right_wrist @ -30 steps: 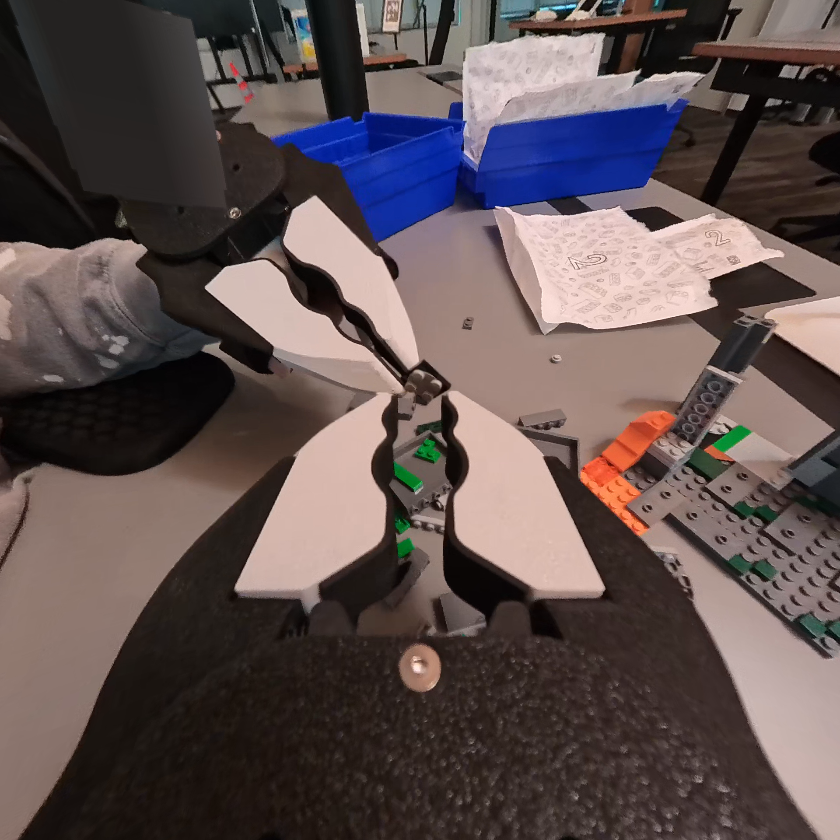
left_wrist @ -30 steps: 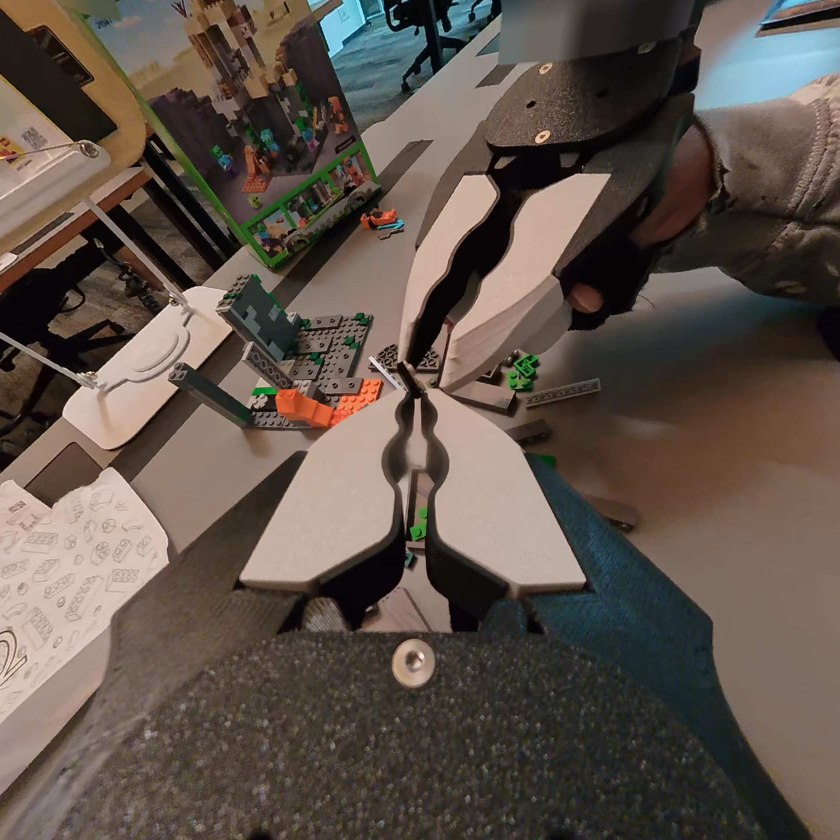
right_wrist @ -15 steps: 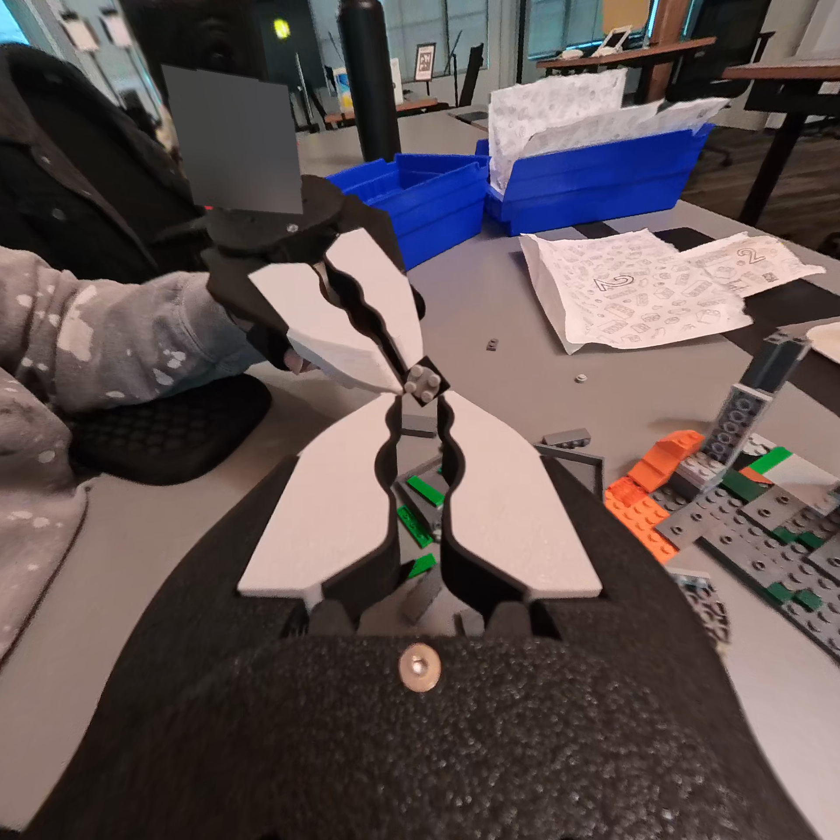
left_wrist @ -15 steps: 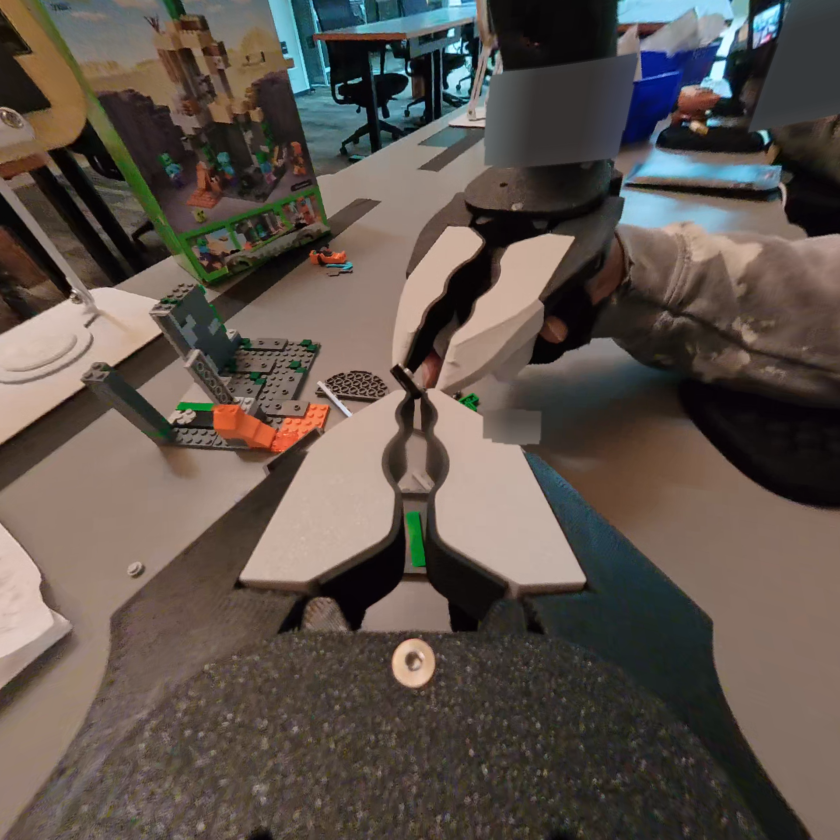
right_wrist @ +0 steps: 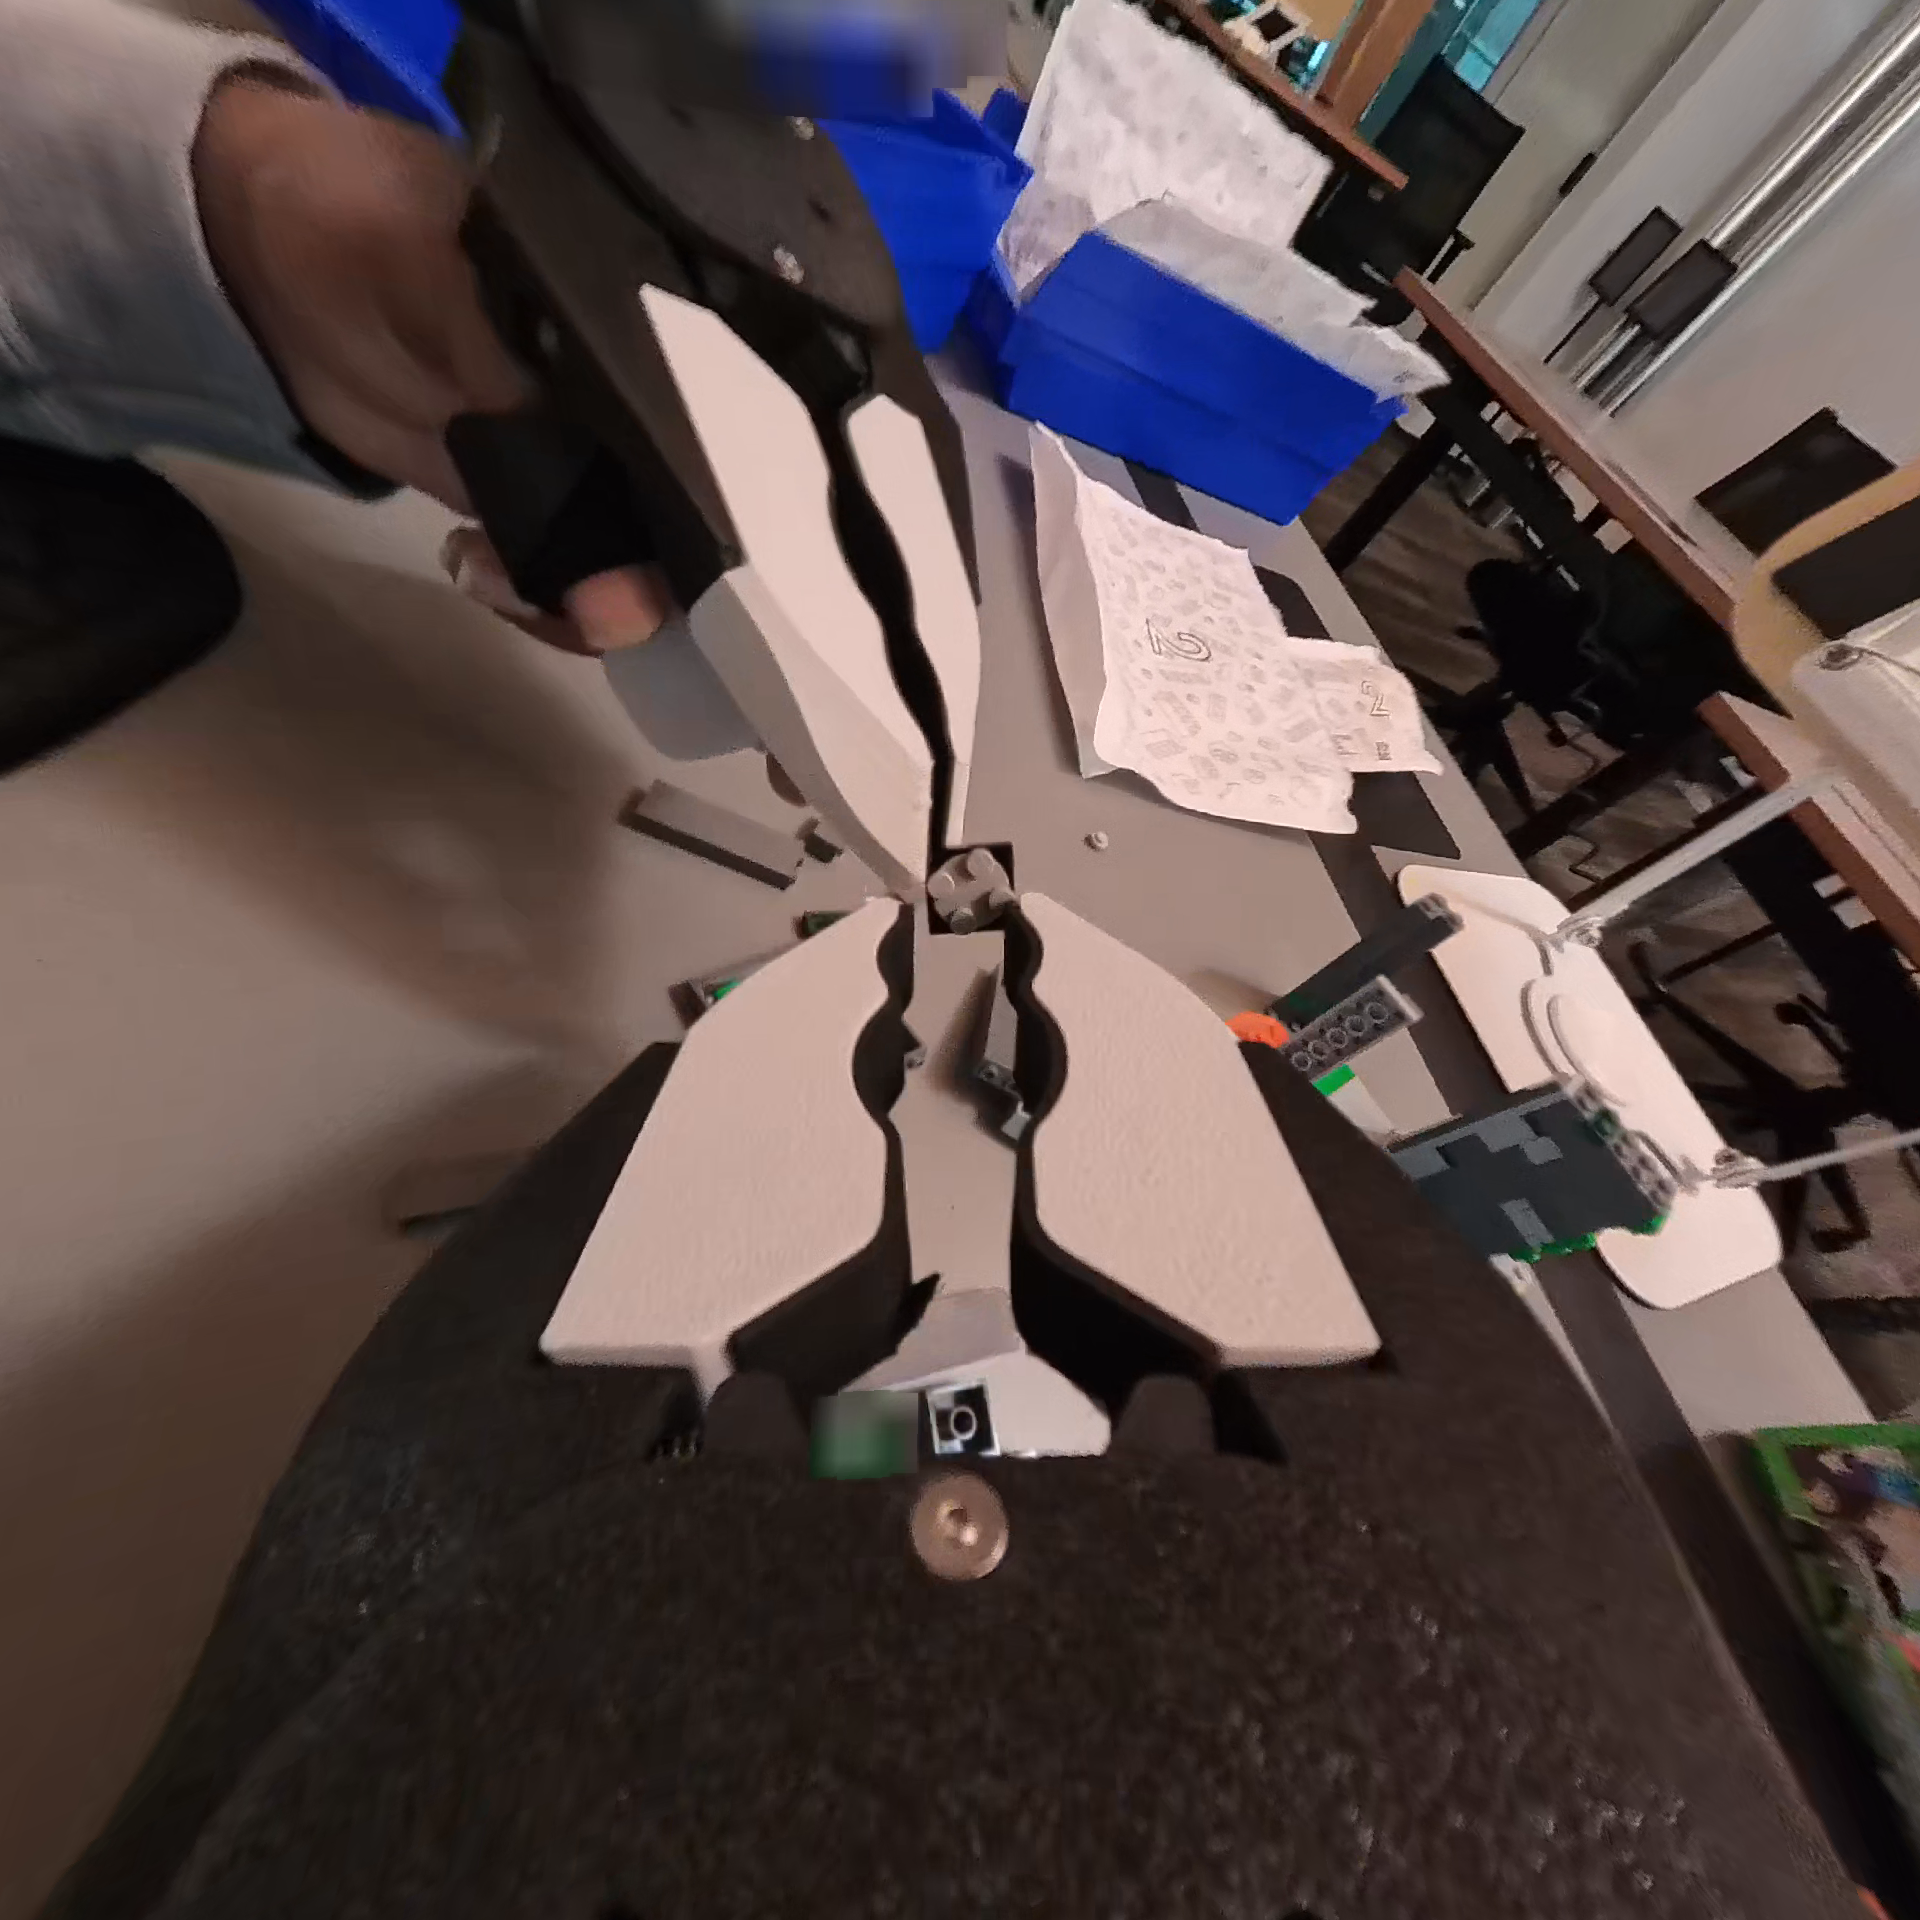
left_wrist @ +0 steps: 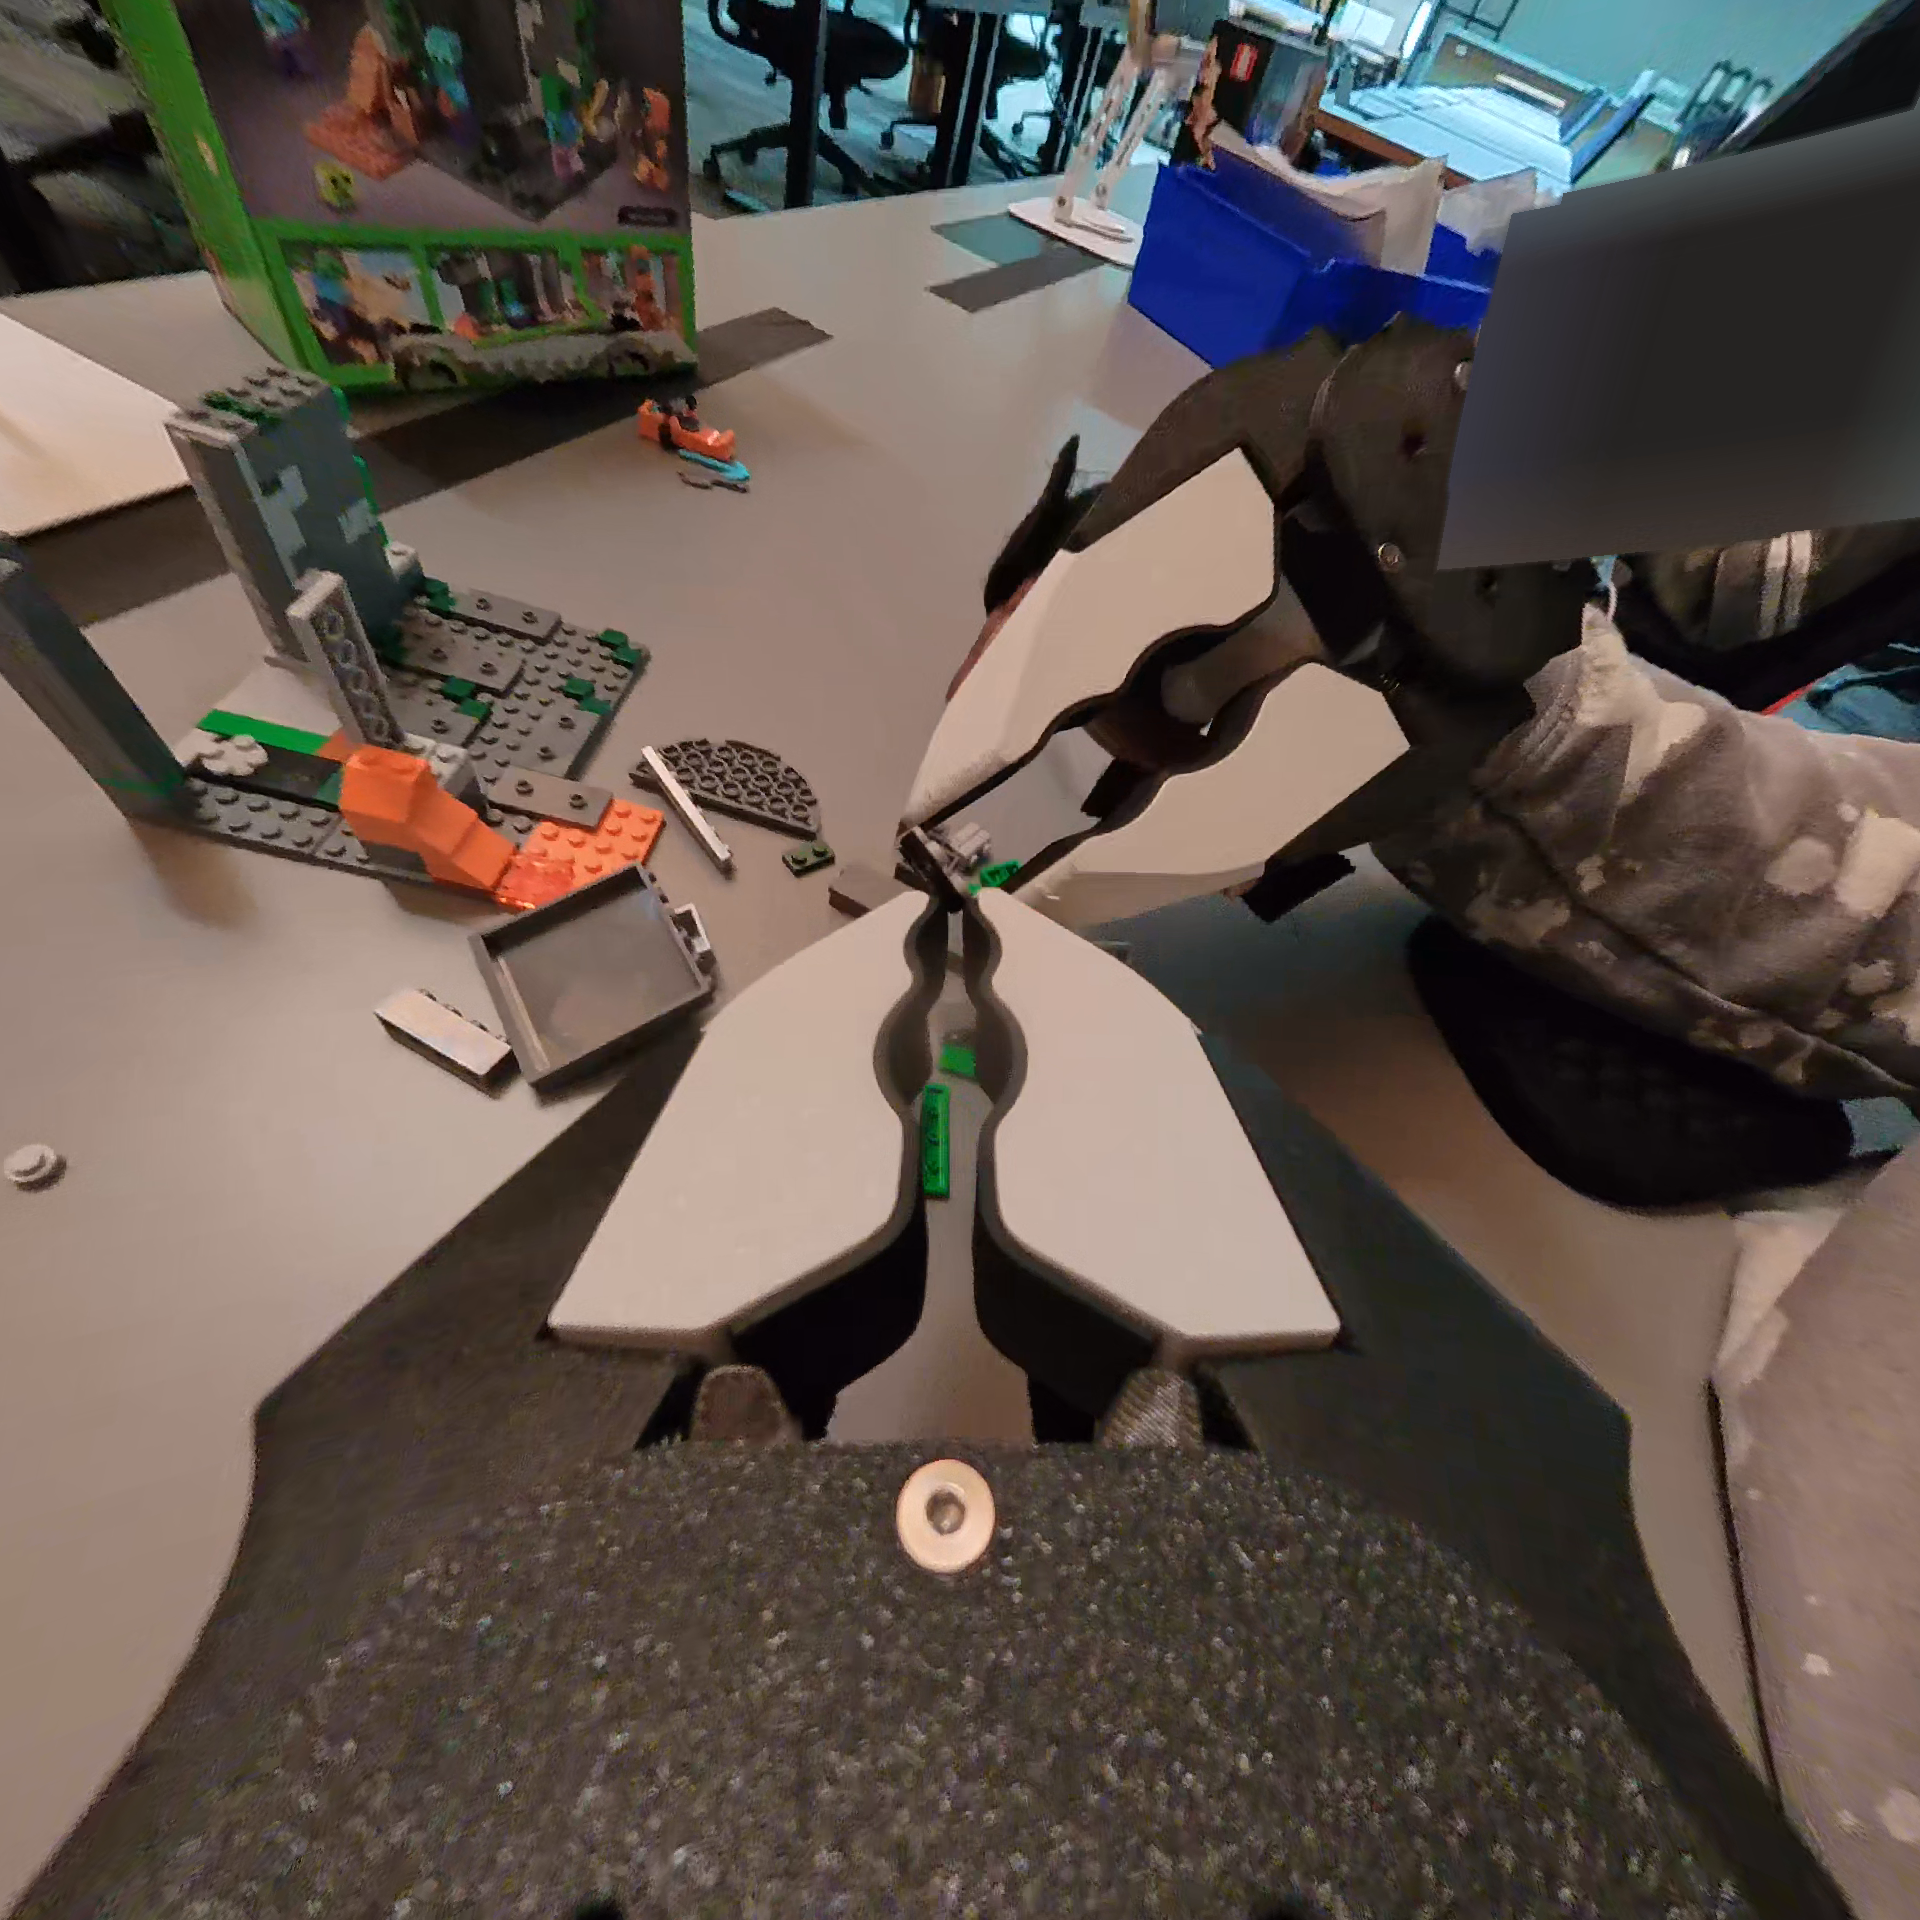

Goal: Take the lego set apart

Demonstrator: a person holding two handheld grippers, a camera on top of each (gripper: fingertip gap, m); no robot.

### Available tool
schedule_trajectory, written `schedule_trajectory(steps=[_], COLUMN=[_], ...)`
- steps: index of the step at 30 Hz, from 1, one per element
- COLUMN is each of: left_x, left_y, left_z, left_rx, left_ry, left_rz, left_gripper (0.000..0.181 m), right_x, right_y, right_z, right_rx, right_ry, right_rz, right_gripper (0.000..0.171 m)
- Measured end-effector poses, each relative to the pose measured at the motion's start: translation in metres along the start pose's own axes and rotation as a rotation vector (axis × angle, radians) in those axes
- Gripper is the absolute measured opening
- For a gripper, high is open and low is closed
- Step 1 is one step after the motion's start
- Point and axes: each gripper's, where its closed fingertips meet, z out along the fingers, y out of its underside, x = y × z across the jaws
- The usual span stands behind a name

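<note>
Pinching a small grey studded piece (right_wrist: 971, 891) between them, left gripper (left_wrist: 945, 902) clamped on its dark plate, right gripper (right_wrist: 961, 909) closed on it tip to tip, partly dismantled lego build (left_wrist: 416, 727) resting on the table (left_wrist: 883, 520) to the left gripper's left.

Both grippers meet tip to tip above the grey table (left_wrist: 1039, 436). The left gripper (left_wrist: 943, 906) has its two pale fingers drawn nearly together, pinching a small dark grey piece (left_wrist: 940, 854) at the tips. The right gripper (right_wrist: 961, 920) comes in from the opposite side, its fingers set apart around the studded end of that same piece. A hand (right_wrist: 416, 416) in a mottled grey sleeve (left_wrist: 1662, 883) grips the left gripper's black handle, forearm low over the table.
</note>
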Motion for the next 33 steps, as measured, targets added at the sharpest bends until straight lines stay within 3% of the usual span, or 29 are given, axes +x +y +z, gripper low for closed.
schedule_trajectory(steps=[23,33], left_x=[0.010,0.014], left_y=[0.033,0.039], left_z=[-0.004,-0.001], left_rx=[-0.208,-0.229], left_ry=[0.126,0.208], left_rz=[-0.025,-0.140], left_gripper=[0.003,0.003], right_x=[-0.029,-0.035], right_y=[0.015,0.020], right_z=[0.008,0.005], right_rx=[-0.165,-0.192], right_ry=[-0.095,-0.023], right_rz=[-0.178,-0.269], right_gripper=[0.013,0.011])
